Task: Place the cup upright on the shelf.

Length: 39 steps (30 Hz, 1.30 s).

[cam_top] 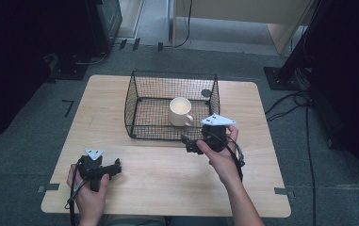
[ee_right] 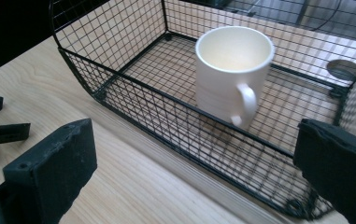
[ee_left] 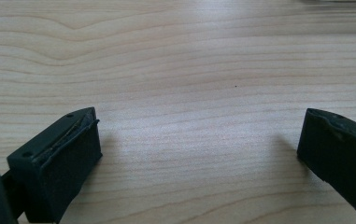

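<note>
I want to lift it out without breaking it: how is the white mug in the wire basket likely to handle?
The mug looks like glazed ceramic, so probably stiff, fairly heavy and breakable. Its smooth wall may slip between fingers. Upright on a flat base in the wire basket, it should not roll, though a push near the rim or handle could tip it.

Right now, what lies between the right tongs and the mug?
The basket's low black wire front wall stands between the open right tongs and the white mug, seen in the right gripper view.

A light wooden table (cam_top: 134,174) was set on grey carpet (cam_top: 21,155) at mid-frame. Black cables (cam_top: 304,122) were trailed over the floor at the right, and a pale wooden cabinet (cam_top: 243,14) was placed at the upper edge.
</note>
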Tool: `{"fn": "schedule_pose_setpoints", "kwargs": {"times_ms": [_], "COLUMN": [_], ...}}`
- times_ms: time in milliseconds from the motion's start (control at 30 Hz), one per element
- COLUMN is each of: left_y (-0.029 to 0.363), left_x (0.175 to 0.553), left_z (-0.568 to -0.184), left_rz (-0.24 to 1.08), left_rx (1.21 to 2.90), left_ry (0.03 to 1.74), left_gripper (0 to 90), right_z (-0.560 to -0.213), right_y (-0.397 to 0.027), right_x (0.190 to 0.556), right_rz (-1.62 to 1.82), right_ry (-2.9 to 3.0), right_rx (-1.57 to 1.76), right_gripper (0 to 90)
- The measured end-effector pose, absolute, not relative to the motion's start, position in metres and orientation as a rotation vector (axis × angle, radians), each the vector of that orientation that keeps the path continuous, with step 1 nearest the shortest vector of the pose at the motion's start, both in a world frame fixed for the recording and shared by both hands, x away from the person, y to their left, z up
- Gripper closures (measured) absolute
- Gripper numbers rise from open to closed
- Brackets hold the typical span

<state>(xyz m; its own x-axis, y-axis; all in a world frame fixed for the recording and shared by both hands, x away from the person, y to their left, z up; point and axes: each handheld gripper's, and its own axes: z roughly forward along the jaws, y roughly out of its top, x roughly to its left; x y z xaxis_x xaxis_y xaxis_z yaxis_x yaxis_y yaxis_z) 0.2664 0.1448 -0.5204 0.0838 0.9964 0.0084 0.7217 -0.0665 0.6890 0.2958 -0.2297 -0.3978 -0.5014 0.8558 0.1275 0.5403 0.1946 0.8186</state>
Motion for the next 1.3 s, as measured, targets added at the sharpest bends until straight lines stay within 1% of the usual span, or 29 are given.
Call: {"fn": "schedule_pose_setpoints", "kwargs": {"times_ms": [67,300,367,467,533,567,667,700,1300], "left_y": [0.145,0.145,0.145,0.145,0.145,0.145,0.145,0.145,0.145], "left_x": [0.266,0.266,0.266,0.266,0.266,0.266,0.266,0.266,0.266], "left_z": [-0.520,-0.520,-0.520,-0.520,-0.520,-0.520,-0.520,-0.520,-0.520], "left_rz": [0.683,0.683,0.683,0.683,0.683,0.683,0.683,0.683,0.683], "left_rx": [1.846,1.846,1.847,1.850,1.850,1.850,1.850,1.850,1.850], "left_ry": [1.691,1.690,1.690,1.690,1.690,1.690,1.689,1.690,1.690], "left_gripper": [0.0,0.0,0.0,0.0,0.0,0.0,0.0,0.0,0.0], "right_z": [-0.398,-0.406,-0.407,-0.413,-0.415,-0.419,-0.423,-0.429,-0.471], "right_y": [-0.232,-0.263,-0.266,-0.284,-0.288,-0.297,-0.304,-0.313,-0.373], "right_x": [0.294,0.277,0.276,0.268,0.266,0.262,0.259,0.255,0.231], "right_rz": [1.221,1.202,1.199,1.190,1.188,1.182,1.181,1.177,1.114], "right_ry": [2.115,2.071,2.066,2.039,2.033,2.020,2.009,1.999,1.894], "right_rx": [1.315,1.349,1.353,1.380,1.386,1.405,1.424,1.444,1.585], "right_gripper": [0.0,0.0,0.0,0.0,0.0,0.0,0.0,0.0,0.0]}}
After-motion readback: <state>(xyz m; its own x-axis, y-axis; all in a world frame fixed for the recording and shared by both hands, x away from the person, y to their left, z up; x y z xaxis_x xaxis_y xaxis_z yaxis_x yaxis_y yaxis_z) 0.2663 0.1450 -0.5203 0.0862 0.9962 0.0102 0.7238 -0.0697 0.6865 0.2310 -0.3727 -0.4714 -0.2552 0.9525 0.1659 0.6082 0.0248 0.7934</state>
